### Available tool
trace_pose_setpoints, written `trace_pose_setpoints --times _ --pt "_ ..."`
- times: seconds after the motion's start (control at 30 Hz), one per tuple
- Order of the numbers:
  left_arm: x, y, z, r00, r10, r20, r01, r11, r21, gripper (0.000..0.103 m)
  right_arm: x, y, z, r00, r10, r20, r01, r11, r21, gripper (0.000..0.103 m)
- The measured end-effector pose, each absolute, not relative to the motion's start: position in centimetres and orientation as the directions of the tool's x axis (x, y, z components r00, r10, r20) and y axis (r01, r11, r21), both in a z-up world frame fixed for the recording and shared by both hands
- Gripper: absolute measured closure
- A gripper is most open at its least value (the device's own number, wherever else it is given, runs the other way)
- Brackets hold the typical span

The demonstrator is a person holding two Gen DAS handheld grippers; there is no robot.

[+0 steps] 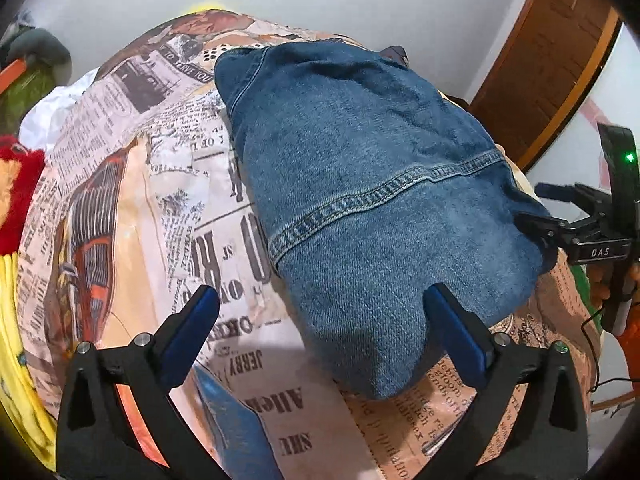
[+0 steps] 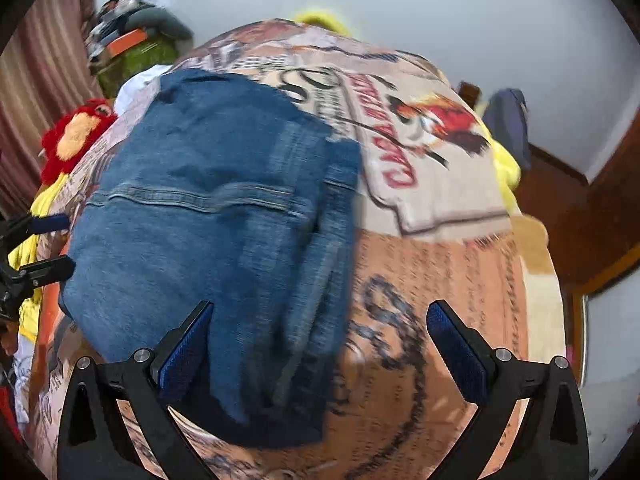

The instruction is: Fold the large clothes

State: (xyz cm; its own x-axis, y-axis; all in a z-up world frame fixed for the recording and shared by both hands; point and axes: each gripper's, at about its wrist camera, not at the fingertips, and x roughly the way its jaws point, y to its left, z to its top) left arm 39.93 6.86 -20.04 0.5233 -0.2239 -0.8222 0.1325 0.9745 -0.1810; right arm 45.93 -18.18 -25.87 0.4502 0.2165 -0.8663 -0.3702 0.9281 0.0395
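Observation:
Folded blue denim jeans (image 1: 372,200) lie on a newspaper-print bedspread (image 1: 160,184). My left gripper (image 1: 320,312) is open, its fingers straddling the near end of the jeans just above them. In the right wrist view the jeans (image 2: 208,220) lie left of centre, a little blurred. My right gripper (image 2: 320,324) is open over their near right edge and holds nothing. The right gripper also shows in the left wrist view (image 1: 548,210) at the jeans' right edge, open. The left gripper shows at the left edge of the right wrist view (image 2: 52,244).
A red and yellow plush toy (image 2: 76,136) and yellow fabric (image 1: 16,320) lie at the bed's left side. A green and grey pile (image 2: 136,52) sits at the back left. A brown wooden door (image 1: 560,60) and a white wall stand beyond the bed.

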Motion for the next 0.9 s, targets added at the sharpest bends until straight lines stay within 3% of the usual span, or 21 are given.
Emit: trace_pose_setpoints --times 0.13,0.37,0.6,0.9 --pt "38.9 6.2 -19.4 0.55 -0.171 -0.817 0.148 0.983 -0.106 0.0 46.1 -20.4 -25.5 0.408 0.247 -0.879 -0.345 0.933 0.102 0.0" --pt "38.9 6.0 -18.0 0.572 -0.091 -0.815 0.143 0.99 -0.01 0.0 45.4 -19.0 -21.8 0.513 0.157 -0.844 -0.387 0.92 -0.064 0.0" --pt "41.4 5.1 -16.9 0.61 -0.034 -0.792 0.157 0.984 0.079 0.0 45.4 -16.3 -18.7 0.604 0.201 -0.771 -0.466 0.874 -0.137 0.0" --pt "46.5 2.7 -18.5 0.612 -0.044 -0.789 0.24 0.961 0.134 0.0 49.6 -13.1 -21.4 0.548 0.238 -0.802 -0.505 0.858 -0.091 0.0"
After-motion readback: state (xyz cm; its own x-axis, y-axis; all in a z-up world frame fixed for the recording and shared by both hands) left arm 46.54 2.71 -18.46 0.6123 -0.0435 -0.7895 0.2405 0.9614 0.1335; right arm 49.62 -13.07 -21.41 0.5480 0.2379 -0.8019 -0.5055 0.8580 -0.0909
